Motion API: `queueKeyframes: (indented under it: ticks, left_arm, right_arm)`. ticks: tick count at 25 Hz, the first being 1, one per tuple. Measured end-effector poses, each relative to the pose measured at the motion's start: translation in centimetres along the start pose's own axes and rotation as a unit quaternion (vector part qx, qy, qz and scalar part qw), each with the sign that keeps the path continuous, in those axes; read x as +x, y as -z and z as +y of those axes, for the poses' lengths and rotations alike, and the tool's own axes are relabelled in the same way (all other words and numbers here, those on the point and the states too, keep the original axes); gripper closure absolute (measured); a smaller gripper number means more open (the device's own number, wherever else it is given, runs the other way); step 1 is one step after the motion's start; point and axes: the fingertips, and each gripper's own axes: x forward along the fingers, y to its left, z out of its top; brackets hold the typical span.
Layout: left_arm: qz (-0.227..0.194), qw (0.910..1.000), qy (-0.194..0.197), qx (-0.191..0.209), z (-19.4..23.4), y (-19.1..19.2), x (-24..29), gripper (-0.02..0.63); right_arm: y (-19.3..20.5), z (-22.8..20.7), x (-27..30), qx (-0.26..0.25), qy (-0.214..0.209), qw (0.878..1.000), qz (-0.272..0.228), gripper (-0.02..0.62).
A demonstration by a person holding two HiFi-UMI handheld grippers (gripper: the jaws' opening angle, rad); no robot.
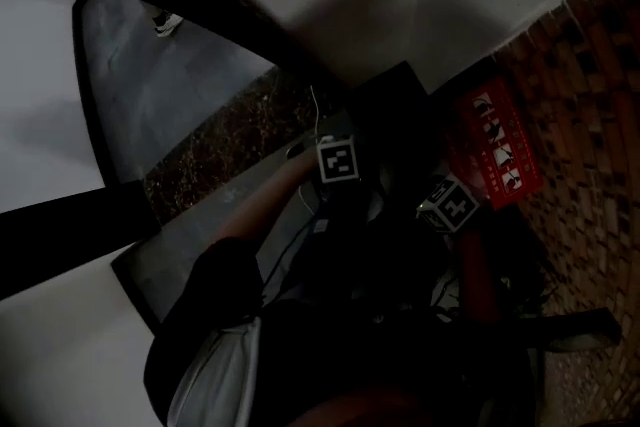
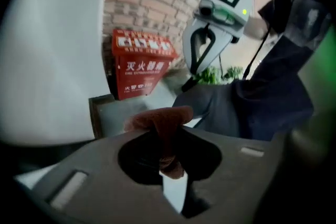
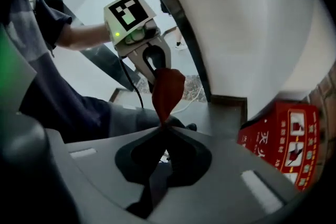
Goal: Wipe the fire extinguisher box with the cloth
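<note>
Guessing the cloth (image 3: pixel 167 89) is light and floppy: left tool (image 2: pixel 167 134) and right tool (image 3: pixel 161 129) each pinch an end, better bunched.

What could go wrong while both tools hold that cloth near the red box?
1. The cloth is twisted thin between the left tool and the right tool. Each is shut on a small bit, so pulling apart might yank it free.
2. Bunched like that, it may wipe the fire extinguisher box poorly. The box sits by the brick wall, apart from the cloth.
</note>
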Motion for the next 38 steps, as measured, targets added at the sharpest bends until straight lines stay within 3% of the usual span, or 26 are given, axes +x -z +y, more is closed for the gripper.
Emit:
queueKeyframes:
  ticks: [3,6,12,16,21,25,30,38]
  left_arm:
    - [-0.049,0.9960,-0.029,-0.068,-2.5,-0.4,-4.8,0.557]
    - [-0.085,0.9870,-0.080,-0.111,-1.4,-0.2,-9.0,0.557]
    - [-0.114,0.9791,-0.137,-0.098,-1.0,-0.5,-16.9,0.555]
    - [-0.143,0.9694,-0.181,-0.083,-0.8,-4.2,-22.0,0.555]
    - [-0.213,0.9513,-0.219,-0.039,-2.7,-11.2,-25.3,0.557]
    - [-0.251,0.9307,-0.265,-0.013,-3.9,-16.3,-25.7,0.555]
    - [-0.272,0.9208,-0.274,-0.055,-5.2,-19.7,-23.2,0.555]
    - [-0.265,0.9118,-0.289,-0.122,-8.0,-19.6,-18.7,0.555]
  right_arm:
    - [-3.3,3.8,-2.2,-0.020,-0.004,1.000,-0.014,0.595]
    - [-7.7,4.9,-3.7,-0.062,0.014,0.998,-0.017,0.595]
    - [-14.2,7.6,-6.2,-0.165,-0.005,0.986,0.006,0.595]
    - [-16.4,8.0,-9.5,-0.194,0.017,0.981,-0.017,0.595]
    - [-15.1,7.5,-13.1,-0.190,0.049,0.978,-0.065,0.595]
    - [-12.6,6.3,-16.1,-0.186,0.063,0.975,-0.103,0.595]
    - [-8.3,4.1,-19.3,-0.215,0.065,0.970,-0.092,0.595]
    - [-2.3,4.2,-19.8,-0.224,0.030,0.972,-0.070,0.595]
